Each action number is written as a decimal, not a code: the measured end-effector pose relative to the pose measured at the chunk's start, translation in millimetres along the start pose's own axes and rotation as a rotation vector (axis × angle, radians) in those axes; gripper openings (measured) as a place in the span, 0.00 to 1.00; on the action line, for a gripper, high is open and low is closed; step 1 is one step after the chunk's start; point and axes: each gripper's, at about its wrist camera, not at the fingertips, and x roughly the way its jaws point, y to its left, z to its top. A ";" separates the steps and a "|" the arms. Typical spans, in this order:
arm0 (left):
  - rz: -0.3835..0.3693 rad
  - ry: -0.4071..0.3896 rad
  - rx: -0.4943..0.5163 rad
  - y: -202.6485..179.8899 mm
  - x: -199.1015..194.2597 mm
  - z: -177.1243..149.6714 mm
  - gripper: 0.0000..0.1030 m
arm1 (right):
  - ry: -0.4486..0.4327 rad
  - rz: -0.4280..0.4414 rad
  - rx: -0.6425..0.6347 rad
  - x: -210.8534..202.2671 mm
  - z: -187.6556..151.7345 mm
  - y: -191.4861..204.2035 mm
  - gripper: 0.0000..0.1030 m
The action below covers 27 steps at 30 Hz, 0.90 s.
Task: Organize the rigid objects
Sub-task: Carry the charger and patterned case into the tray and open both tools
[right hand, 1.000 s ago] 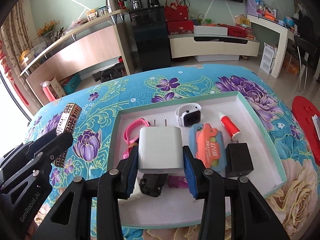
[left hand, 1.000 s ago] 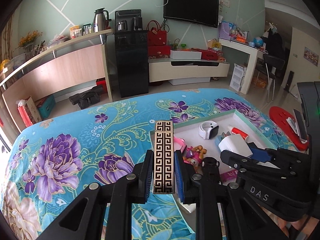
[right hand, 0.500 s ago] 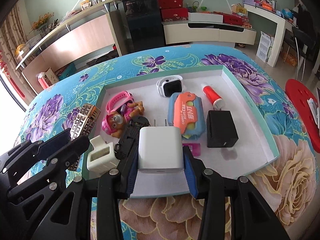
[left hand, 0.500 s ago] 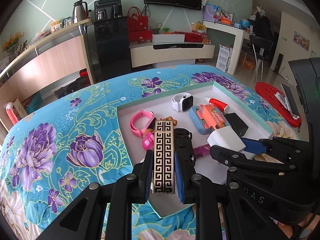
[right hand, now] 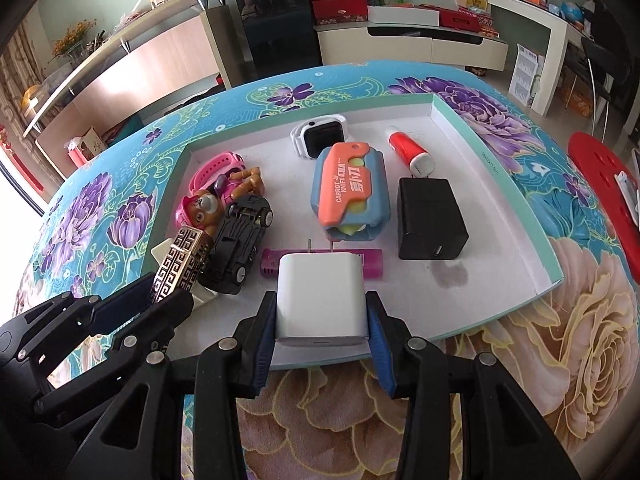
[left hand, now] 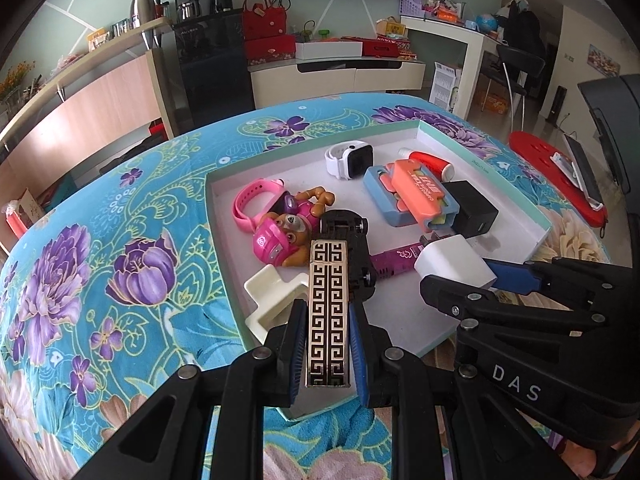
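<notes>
- the patterned lighter (left hand: 328, 312), a stiff, glossy metal bar that is judged slippery, is clamped at its lower long sides by the jaws of the left gripper (left hand: 327, 354), over the near left corner of the tray (left hand: 538, 216).
- the white charger (right hand: 321, 296), judged light, hard and smooth, is clamped on its 2 flat sides by the right gripper (right hand: 322, 320), prongs pointing forward, over the tray's near edge.
- the tray is crowded; bare floor is seen only near its front.
- the worktop is covered with a floral cloth (left hand: 80, 280), judged soft, in a cluttered living room.
</notes>
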 end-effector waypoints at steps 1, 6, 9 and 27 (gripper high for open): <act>0.003 -0.001 0.001 -0.4 0.1 -0.4 0.22 | 0.003 0.000 -0.001 1.5 -1.1 -0.1 0.43; 0.026 -0.016 0.007 -2.5 -1.6 -5.5 0.22 | -0.003 -0.011 -0.019 2.4 -3.4 2.3 0.43; 0.027 -0.018 -0.001 -1.2 -3.3 -7.9 0.26 | -0.007 -0.017 -0.028 2.1 -4.5 3.4 0.43; 0.097 -0.082 -0.053 14.1 -42.4 -25.5 0.60 | -0.044 -0.037 -0.040 -13.5 -11.5 5.0 0.53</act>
